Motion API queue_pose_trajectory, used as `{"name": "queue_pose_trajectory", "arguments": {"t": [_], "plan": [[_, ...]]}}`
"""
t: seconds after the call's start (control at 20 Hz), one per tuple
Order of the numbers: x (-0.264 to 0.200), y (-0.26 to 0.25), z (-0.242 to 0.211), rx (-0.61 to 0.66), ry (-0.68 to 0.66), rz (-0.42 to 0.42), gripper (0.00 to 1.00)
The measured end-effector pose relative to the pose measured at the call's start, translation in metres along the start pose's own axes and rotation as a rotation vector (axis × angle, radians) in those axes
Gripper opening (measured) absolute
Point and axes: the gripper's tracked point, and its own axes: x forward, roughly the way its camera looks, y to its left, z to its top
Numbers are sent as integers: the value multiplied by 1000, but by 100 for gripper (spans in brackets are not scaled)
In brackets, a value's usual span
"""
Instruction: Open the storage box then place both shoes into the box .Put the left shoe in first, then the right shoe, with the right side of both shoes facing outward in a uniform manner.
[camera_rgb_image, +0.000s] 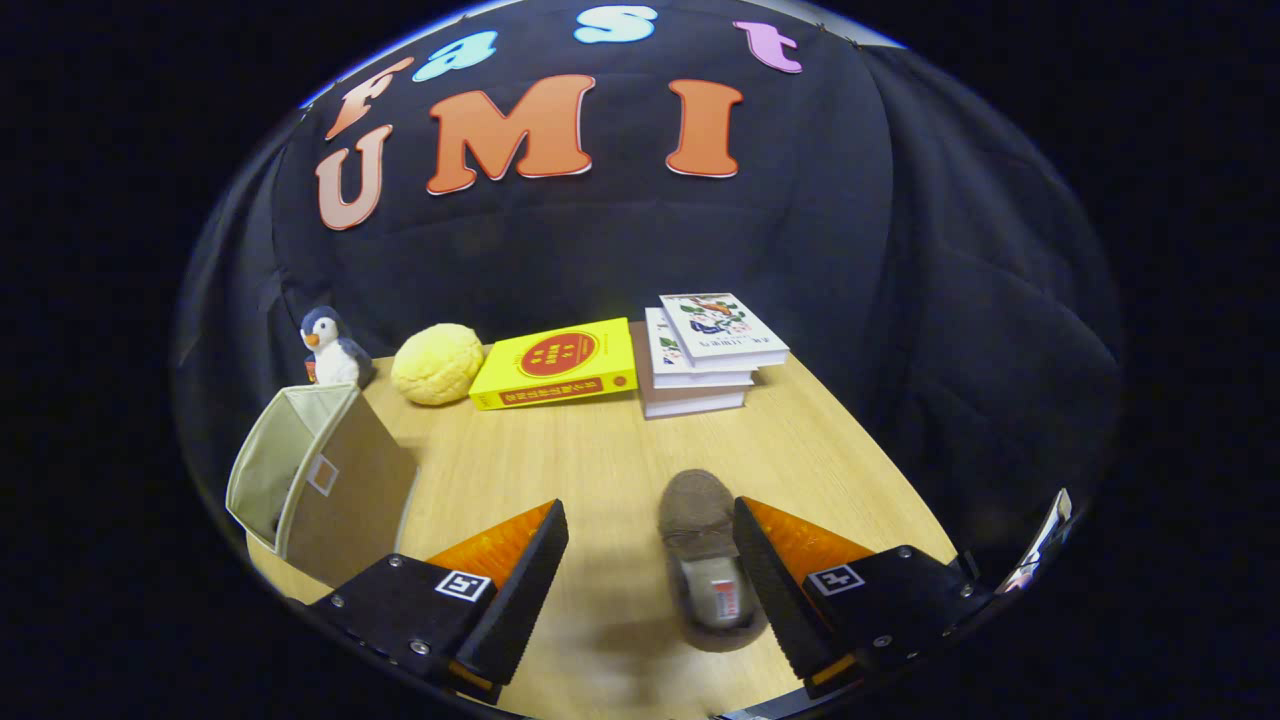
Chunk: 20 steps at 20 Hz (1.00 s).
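We see the wooden surface (600, 470) stretching ahead of the hand-held gripper (650, 560); its near edge is cut off beneath the fingers, and its far corners fade into the dark cloth wall behind.

To the left of the left finger, close by, stands the storage box (320, 475), a beige fabric box tipped so that its open mouth faces left and away from us. We can make out part of its pale lining, but the inside is mostly turned from view, so we cannot tell whether anything lies in it.

Well beyond the fingers, along the back of the surface, we see a stack of books (705, 355) ahead and slightly right, a yellow book (555, 365) lying flat just left of it, a yellow round plush (437, 364) further left, and a small toy penguin (330, 348) behind the box, its lower part hidden by the box's top edge.

The hand-held gripper has its fingers spread wide apart, holding nothing. Between them, pressed close to the inner side of the right finger, lies a brown shoe (705, 560), toe pointing away from us; its heel end is blurred and partly covered by that finger.
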Motion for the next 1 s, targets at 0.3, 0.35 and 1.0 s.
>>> {"name": "queue_pose_trajectory", "arguments": {"t": [0.3,0.35,1.0], "plan": [[26,-61,-46,32,74,-36,99],[29,-67,-54,34,85,-39,99],[75,-61,-110,22,222,10,41]]}}
